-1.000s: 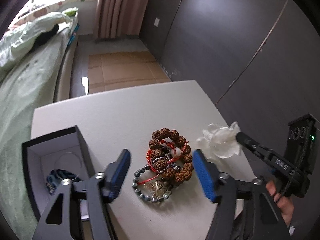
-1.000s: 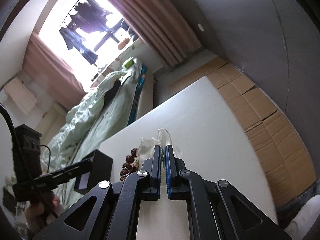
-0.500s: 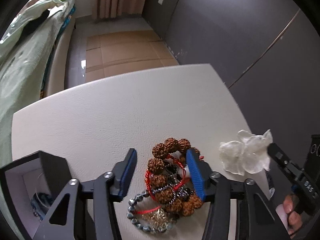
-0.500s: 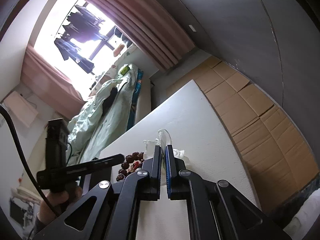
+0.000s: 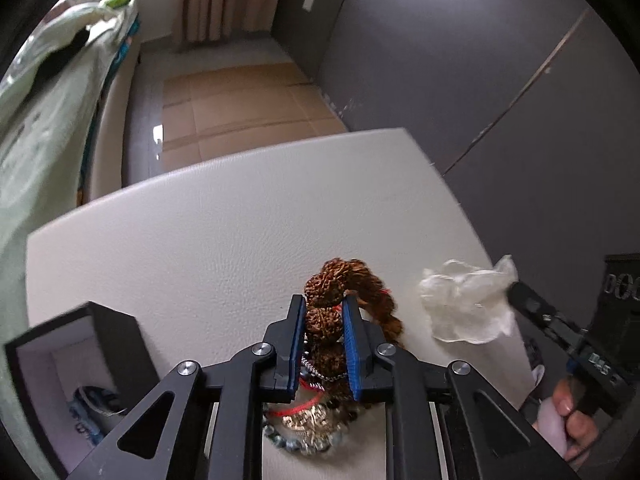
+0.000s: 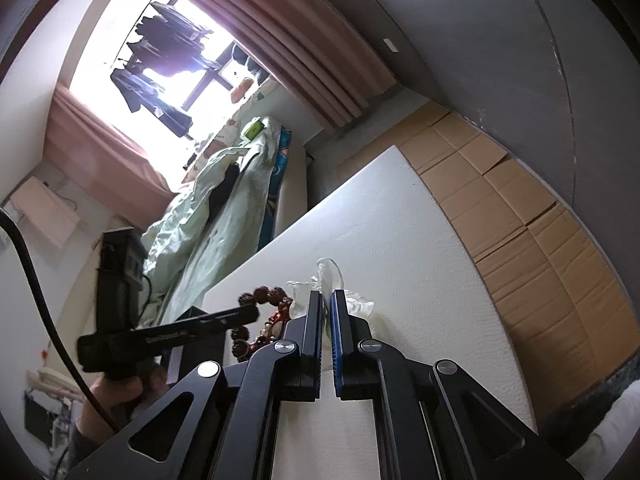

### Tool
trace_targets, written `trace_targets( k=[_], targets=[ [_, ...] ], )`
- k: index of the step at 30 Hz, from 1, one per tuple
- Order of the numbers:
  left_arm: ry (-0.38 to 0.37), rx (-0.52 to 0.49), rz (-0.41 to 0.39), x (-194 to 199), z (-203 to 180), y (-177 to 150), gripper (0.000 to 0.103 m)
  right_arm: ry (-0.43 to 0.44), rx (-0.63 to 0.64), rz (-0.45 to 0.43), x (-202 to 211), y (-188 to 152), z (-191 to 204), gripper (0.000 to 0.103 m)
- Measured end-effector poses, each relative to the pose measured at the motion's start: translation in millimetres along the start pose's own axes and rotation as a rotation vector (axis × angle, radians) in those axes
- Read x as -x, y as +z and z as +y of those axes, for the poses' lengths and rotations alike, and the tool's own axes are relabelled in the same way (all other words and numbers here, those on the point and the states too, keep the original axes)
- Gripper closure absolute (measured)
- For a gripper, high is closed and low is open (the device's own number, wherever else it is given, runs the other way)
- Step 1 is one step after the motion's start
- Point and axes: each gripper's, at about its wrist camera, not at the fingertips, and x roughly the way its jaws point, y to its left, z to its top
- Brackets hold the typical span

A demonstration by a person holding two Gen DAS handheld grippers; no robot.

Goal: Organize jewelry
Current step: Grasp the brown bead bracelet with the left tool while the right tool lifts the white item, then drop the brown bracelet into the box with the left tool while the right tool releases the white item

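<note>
My left gripper [image 5: 323, 312] is shut on a bracelet of big brown rough beads [image 5: 348, 280], part of a jewelry pile on the white table [image 5: 200, 240]. Under the jaws lie a red cord [image 5: 296, 410], a gold piece [image 5: 308, 424] and a dark bead bracelet [image 5: 296, 444]. An open black jewelry box [image 5: 76, 364] with a white lining stands to the left with blue jewelry [image 5: 88, 404] inside. My right gripper [image 6: 328, 300] is shut on a crumpled clear plastic bag [image 6: 330, 276], which also shows in the left wrist view [image 5: 468, 300]. The brown bracelet [image 6: 264, 296] sits left of it.
The table's far edge drops to a floor covered with flattened cardboard [image 5: 240, 100]. A bed with green bedding [image 5: 44, 100] runs along the left. A dark grey wall [image 5: 480, 80] stands on the right.
My left gripper came down over the jewelry pile and its jaws closed on the brown bead bracelet. My right gripper stayed shut on the plastic bag.
</note>
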Motion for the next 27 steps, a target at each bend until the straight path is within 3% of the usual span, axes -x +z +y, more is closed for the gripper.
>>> trace_targets(
  k=[5, 13, 27],
  targets=[
    [0.004, -0.031, -0.069, 33, -10, 0, 0.084, 0.012, -0.007, 0.000, 7, 1, 6, 0.097],
    [-0.003, -0.037, -0.166, 84, -15, -4, 0.084, 0.065, 0.057, -0.040, 33, -1, 47, 0.097],
    [0.041, -0.043, -0.279, 162, 5, -30, 0.084, 0.073, 0.098, -0.072, 47, -11, 82, 0.097]
  ],
)
